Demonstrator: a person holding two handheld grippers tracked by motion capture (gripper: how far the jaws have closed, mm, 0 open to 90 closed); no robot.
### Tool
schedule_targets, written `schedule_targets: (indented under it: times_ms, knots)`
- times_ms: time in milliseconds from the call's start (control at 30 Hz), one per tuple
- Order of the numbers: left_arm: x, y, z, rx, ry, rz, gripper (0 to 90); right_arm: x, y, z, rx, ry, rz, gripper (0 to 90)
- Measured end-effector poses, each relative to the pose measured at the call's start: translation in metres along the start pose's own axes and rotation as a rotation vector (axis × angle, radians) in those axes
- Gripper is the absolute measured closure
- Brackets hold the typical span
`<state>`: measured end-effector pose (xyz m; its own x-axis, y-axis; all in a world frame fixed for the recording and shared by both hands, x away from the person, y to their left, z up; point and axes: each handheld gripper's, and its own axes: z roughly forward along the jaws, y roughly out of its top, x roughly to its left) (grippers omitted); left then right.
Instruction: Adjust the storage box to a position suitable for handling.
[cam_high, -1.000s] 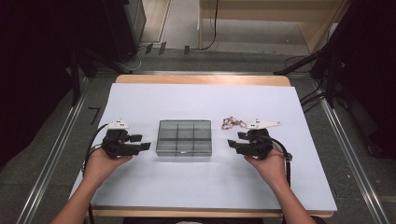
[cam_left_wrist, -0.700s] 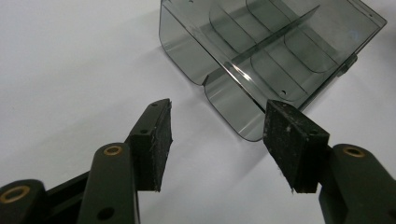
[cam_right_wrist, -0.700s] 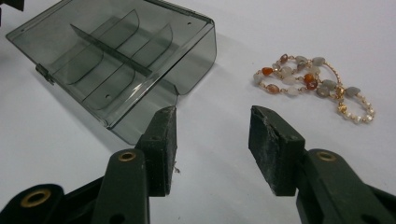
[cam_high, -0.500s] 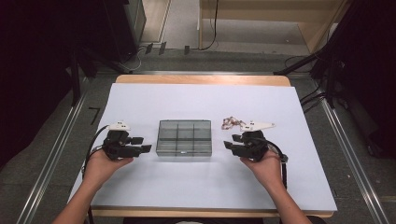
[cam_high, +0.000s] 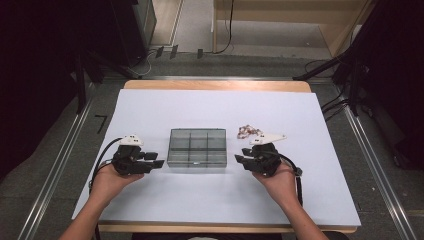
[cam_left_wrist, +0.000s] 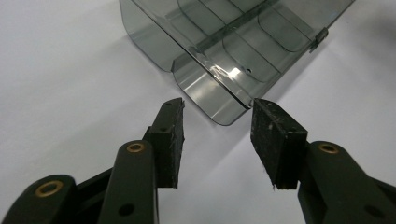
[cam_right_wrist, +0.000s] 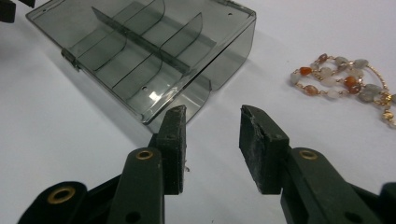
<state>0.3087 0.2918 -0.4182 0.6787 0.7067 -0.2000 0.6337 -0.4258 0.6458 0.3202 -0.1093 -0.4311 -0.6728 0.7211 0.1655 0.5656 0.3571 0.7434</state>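
A white sheet (cam_high: 210, 107) covered the table, and a smoky clear compartment box (cam_high: 197, 147) lay closed at its middle. The left gripper (cam_high: 156, 163) sat just left of the box, the right gripper (cam_high: 239, 160) just right of it — both had been narrowing their jaws, still part open with nothing between them. A beaded bracelet (cam_high: 248, 131) lay near the box's far right corner. Uneven pinches could skid the light box sideways — or nudge the beads.
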Motion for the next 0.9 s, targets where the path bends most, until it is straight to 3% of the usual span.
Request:
schedule_targets:
  times_ms: [433,900]
  knots:
    - [-0.005,-0.003,0.004,-0.002,-0.048,0.007,66.3,0.01,-0.001,0.005,0.025,0.027,-0.024,67.8]
    - [-0.006,-0.004,0.01,0.026,-0.065,0.013,68.2,0.023,-0.006,0.01,0.071,0.054,-0.052,75.0]
